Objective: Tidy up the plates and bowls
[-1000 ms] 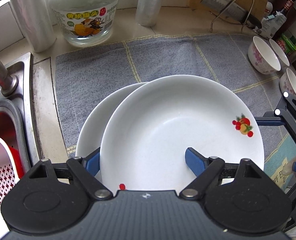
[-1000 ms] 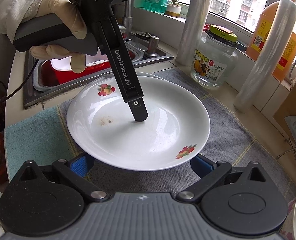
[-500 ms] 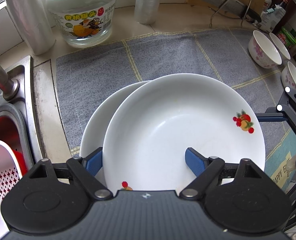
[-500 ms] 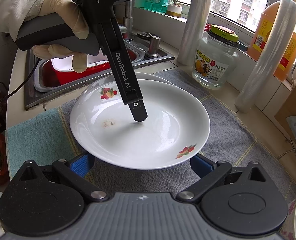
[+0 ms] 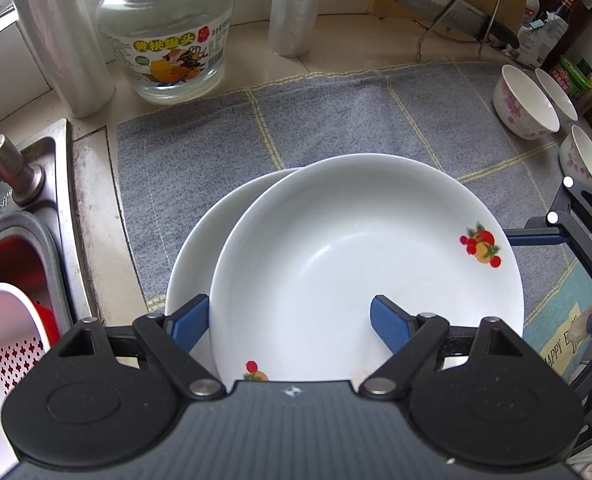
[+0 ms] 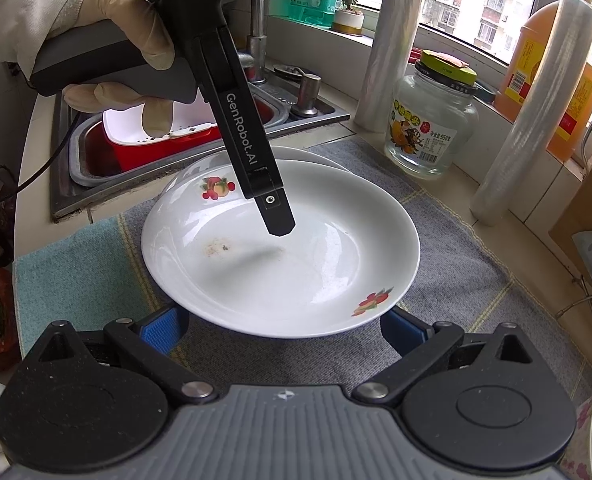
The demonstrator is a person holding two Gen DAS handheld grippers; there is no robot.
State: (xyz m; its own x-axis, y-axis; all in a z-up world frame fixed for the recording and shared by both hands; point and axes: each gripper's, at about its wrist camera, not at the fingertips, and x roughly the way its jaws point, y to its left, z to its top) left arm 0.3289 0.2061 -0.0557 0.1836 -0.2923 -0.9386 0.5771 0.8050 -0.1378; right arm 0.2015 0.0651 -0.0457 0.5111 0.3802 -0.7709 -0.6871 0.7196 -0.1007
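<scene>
Two white plates lie stacked off-centre on a grey cloth [image 5: 335,120]. The top plate [image 5: 355,264], with fruit motifs, overlaps the lower plate [image 5: 192,264]. My left gripper [image 5: 288,320] points steeply down and is open. Its right pad is inside the top plate and its left pad is outside the rim, over the lower plate. In the right wrist view one left gripper finger [image 6: 274,216] hovers just above the top plate [image 6: 296,272]. My right gripper [image 6: 282,330] stands open at the near rim, its pads low beside the plate. Three bowls [image 5: 523,104] stand at the far right.
A sink [image 6: 96,168] with a red basin and a white strainer lies at the cloth's left. A glass jar [image 5: 164,36], rolls of cling film [image 5: 56,40], a cleaver on a wire rack [image 5: 455,16] and bottles line the back edge. A gloved hand [image 6: 136,20] holds the left gripper.
</scene>
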